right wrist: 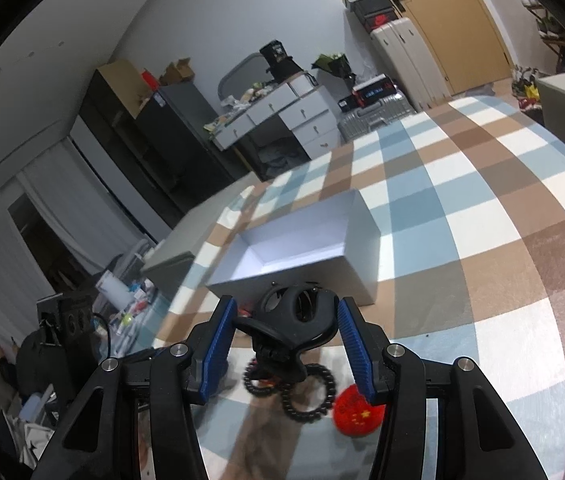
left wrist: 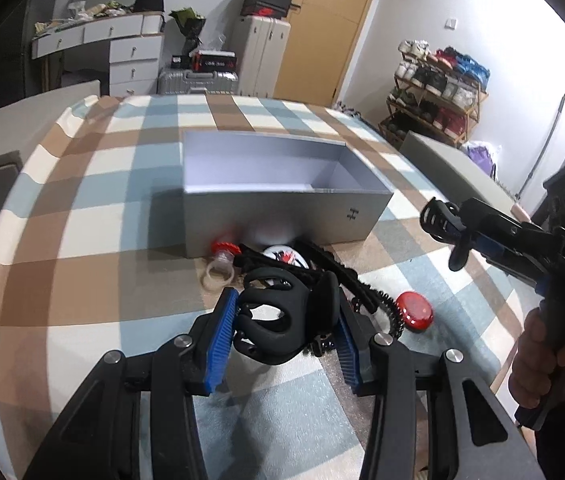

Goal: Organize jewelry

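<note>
My left gripper [left wrist: 286,306] is shut on a black claw hair clip [left wrist: 278,320], its blue pads [left wrist: 220,334] pressing both sides, just above the checked cloth [left wrist: 82,216]. My right gripper [right wrist: 287,308] is shut on a second black claw clip [right wrist: 290,322]. In the left wrist view that right gripper [left wrist: 460,230] hangs at the right with its clip [left wrist: 436,216], near the box's right end. The open grey box [left wrist: 282,208] [right wrist: 306,248] stands ahead of both grippers, and its inside shows nothing in it.
Against the box front lie a red-topped clear ring [left wrist: 220,264], a white round piece [left wrist: 282,256] and a black headband [left wrist: 342,270]. Black spiral hair ties [right wrist: 306,394] and a red oval badge [right wrist: 358,412] lie under the grippers. A hand [left wrist: 542,356] holds the right gripper's handle.
</note>
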Demonstrator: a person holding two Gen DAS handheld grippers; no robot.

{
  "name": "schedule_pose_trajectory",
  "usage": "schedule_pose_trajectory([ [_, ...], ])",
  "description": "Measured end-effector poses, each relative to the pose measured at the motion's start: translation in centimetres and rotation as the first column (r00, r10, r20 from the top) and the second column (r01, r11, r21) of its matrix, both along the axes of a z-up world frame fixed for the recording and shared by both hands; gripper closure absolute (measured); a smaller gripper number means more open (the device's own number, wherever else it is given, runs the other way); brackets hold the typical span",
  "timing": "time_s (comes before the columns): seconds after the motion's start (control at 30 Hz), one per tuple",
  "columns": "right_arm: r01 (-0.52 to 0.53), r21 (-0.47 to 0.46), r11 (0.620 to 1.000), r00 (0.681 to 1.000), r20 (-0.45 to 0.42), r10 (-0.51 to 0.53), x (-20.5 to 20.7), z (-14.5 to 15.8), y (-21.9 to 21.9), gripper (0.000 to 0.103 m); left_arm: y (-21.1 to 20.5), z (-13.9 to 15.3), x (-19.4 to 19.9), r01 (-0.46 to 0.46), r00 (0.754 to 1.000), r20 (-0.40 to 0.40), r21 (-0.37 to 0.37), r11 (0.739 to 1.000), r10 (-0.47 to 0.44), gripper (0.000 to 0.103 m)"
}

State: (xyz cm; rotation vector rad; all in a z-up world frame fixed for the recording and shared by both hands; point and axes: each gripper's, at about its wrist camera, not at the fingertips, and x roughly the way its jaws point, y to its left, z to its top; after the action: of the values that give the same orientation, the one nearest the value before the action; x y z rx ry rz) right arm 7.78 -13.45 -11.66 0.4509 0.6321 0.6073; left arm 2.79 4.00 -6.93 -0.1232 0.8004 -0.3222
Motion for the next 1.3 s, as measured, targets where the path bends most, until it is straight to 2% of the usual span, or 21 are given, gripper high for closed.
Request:
schedule_pose_trajectory([
  [0.13, -0.010, 0.008, 1.000, 0.999, 0.040, 0.009, -1.1, 1.5, 0.3, 0.052, 0.4, 1.6, -0.3, -0.025, 0.999, 0.035, -0.010, 1.000, 0.025, 0.063],
  [0.23, -0.018, -0.002, 1.000, 0.997, 0.073, 0.018, -1.6, 2.8, 0.8, 0.052, 0.2, 2.7, -0.4, -0.054, 0.996, 0.076, 0.022, 0.998, 0.052, 0.063],
  [0.43, -0.049, -0.046, 0.998, 0.990, 0.127, 0.055, -1.0, 5.3, 1.7, 0.052, 0.1, 4.1, 0.6, -0.057, 0.992, 0.110, 0.018, 0.998, 0.055, 0.063],
  [0.6, -0.111, 0.023, 0.994, 0.989, 0.098, 0.108, 1.4, 6.2, 1.9, 0.052, 0.1, 4.8, 2.6, -0.038, 0.990, 0.134, 0.027, 0.999, 0.034, 0.063],
  [0.7, -0.120, 0.029, 0.992, 0.988, 0.097, 0.117, 3.2, 6.4, 2.2, 0.052, 0.0, 4.9, 3.8, -0.029, 0.990, 0.137, 0.027, 0.999, 0.025, 0.063],
  [1.07, -0.151, -0.035, 0.988, 0.988, 0.009, 0.151, 10.1, 4.2, 4.2, 0.052, -0.5, 3.3, 8.7, 0.014, 0.997, 0.075, -0.001, 1.000, -0.014, 0.063],
  [1.3, -0.186, -0.049, 0.981, 0.981, -0.069, 0.182, 12.4, 1.9, 5.2, 0.052, -0.9, 1.6, 10.4, 0.039, 0.999, 0.009, -0.018, 0.999, -0.039, 0.063],
])
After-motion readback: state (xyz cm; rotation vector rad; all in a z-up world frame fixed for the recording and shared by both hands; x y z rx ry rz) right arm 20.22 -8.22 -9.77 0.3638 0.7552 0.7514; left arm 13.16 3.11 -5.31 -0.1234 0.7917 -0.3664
